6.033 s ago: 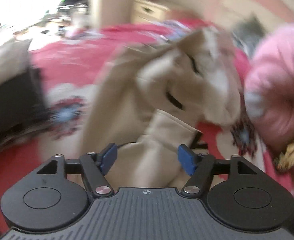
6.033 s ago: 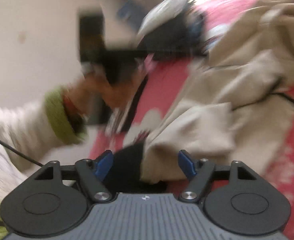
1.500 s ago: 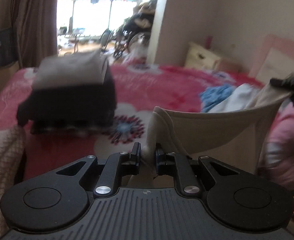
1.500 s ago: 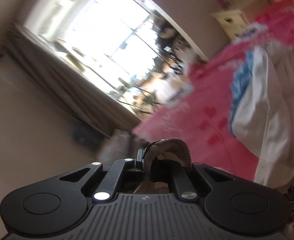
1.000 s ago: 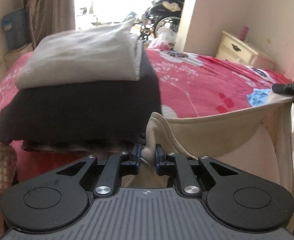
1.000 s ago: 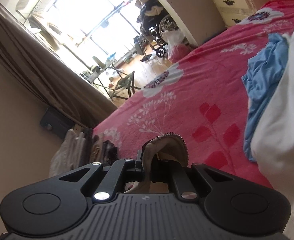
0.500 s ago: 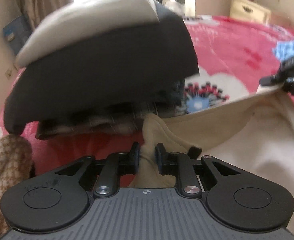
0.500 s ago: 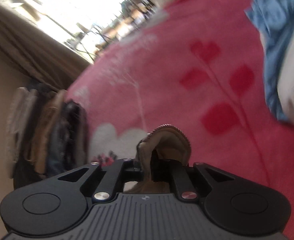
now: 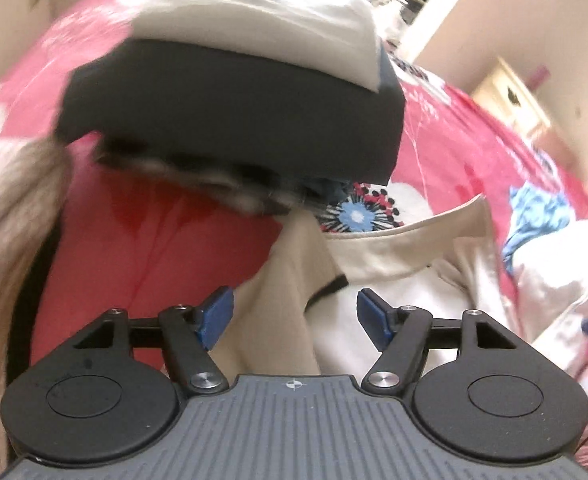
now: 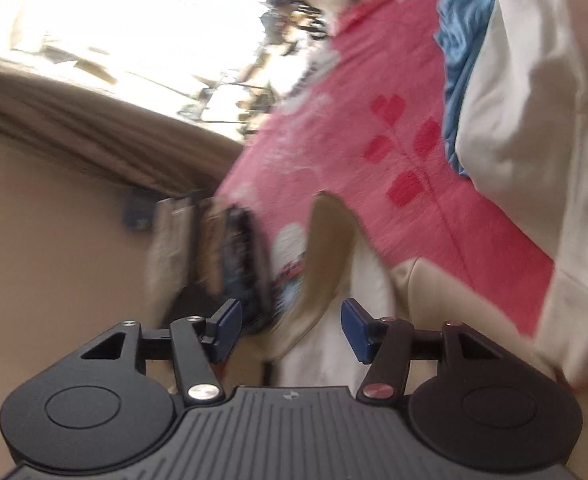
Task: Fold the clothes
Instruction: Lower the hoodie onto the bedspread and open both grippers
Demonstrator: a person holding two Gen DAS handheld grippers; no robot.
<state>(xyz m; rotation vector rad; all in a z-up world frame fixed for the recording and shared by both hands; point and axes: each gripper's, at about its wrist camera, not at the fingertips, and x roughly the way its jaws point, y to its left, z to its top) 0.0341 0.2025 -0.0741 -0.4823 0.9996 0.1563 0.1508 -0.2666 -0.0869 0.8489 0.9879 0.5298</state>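
Bedroom setting: a pink floral bedspread (image 9: 166, 248) covers the bed, with a cream bedside cabinet (image 9: 510, 96) against the far wall and a bright window (image 10: 134, 20) above a brown curtain (image 10: 74, 128).

Left gripper (image 9: 294, 316): jaws spread wide, blue pads apart, nothing clamped. Beige garment (image 9: 374, 256) lies on the bedspread directly below and ahead of it, its upper edge running off to the right, a dark trim line visible near the middle.

Right gripper (image 10: 290, 326): jaws also spread, gripping nothing. A raised fold of the same beige garment (image 10: 326, 248) stands between and just beyond its pads; contact with either pad cannot be judged through the blur.

Stack of folded clothes (image 9: 234, 112) sits just behind the garment: pale grey piece on top, thick black piece under it, a checked layer at the bottom. To the right, a blue cloth (image 9: 534, 216) and white cloth (image 10: 534, 120) lie bunched together. Tan knit fabric (image 9: 10, 220) at far left edge.
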